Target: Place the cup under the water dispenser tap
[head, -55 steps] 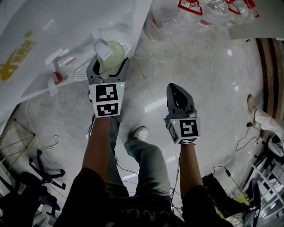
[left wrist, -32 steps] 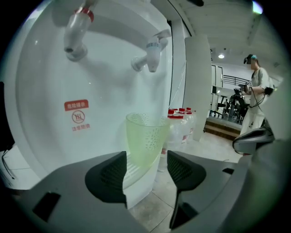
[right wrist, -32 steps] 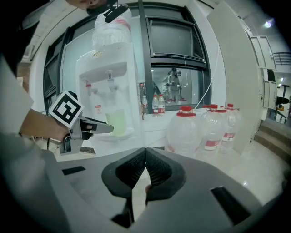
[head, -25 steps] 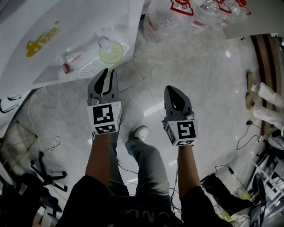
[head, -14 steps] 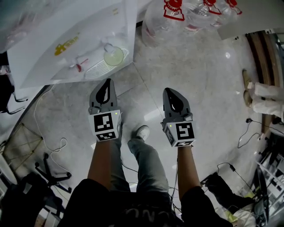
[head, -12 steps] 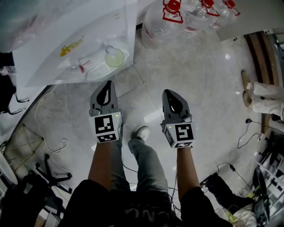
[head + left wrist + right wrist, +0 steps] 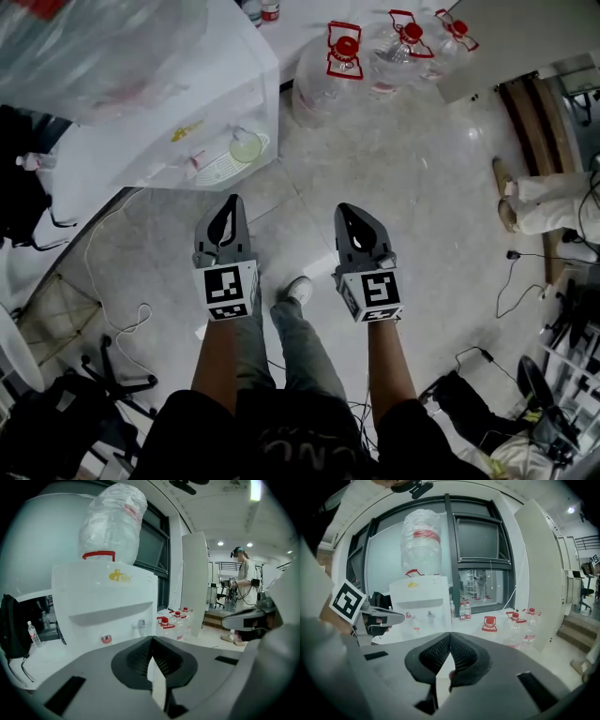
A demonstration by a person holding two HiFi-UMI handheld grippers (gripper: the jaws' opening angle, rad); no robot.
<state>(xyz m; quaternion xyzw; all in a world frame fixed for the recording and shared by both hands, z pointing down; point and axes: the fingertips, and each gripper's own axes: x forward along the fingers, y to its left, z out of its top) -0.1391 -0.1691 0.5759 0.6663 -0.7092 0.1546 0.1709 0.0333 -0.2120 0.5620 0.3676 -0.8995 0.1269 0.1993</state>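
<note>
The pale green cup (image 7: 247, 147) stands on the drip tray of the white water dispenser (image 7: 187, 103), under its taps. My left gripper (image 7: 228, 203) hovers over the floor well short of the dispenser, shut and empty. My right gripper (image 7: 350, 212) is level with it on the right, also shut and empty. In the left gripper view the shut jaws of the left gripper (image 7: 151, 641) hide the cup; the dispenser (image 7: 108, 602) with its red tap (image 7: 106, 639) and white tap (image 7: 139, 624) rises beyond. The right gripper view shows the right gripper (image 7: 450, 637) shut, with the left gripper (image 7: 375, 616) to its left.
Large water bottles (image 7: 342, 66) with red handles stand on the floor right of the dispenser. Cables and a chair base (image 7: 112, 375) lie at the lower left. Someone's legs (image 7: 539, 202) are at the right edge, and a person (image 7: 243, 588) stands farther off.
The left jaws, slightly apart a second ago, have closed. Both grippers have risen and drawn back from the dispenser, which now looks smaller. The cup stays on the tray.
</note>
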